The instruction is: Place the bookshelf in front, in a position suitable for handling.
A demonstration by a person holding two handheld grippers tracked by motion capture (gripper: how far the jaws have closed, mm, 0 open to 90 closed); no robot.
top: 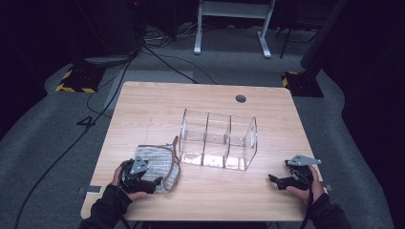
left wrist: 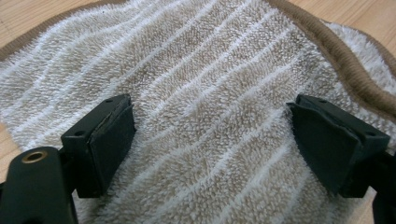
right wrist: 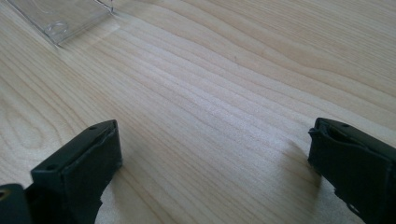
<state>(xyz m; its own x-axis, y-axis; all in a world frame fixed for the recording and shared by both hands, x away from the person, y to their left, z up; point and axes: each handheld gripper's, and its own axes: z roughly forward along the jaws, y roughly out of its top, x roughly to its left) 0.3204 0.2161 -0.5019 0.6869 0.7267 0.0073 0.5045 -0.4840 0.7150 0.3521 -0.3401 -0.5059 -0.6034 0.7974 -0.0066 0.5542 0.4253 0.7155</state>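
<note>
A beige towel (top: 155, 162) with thin white stripes and a brown hem lies folded on the wooden table (top: 143, 107), front left. My left gripper (top: 153, 183) rests over its near edge, jaws wide apart. In the left gripper view the towel (left wrist: 210, 93) spreads beneath and between the two black pads (left wrist: 114, 135), which do not press on it. My right gripper (top: 273, 180) sits low over bare wood at the front right, pointing left, open with nothing between its jaws. A clear plastic organiser (top: 217, 140) with three compartments stands mid-table; its corner (right wrist: 60, 18) shows in the right gripper view.
A round cable hole (top: 240, 98) sits near the table's far edge. Beyond the table lie cables on grey carpet, a white desk frame (top: 231, 24) and yellow-black marked stand bases (top: 79, 78). Bare wood stretches between the organiser and the right gripper.
</note>
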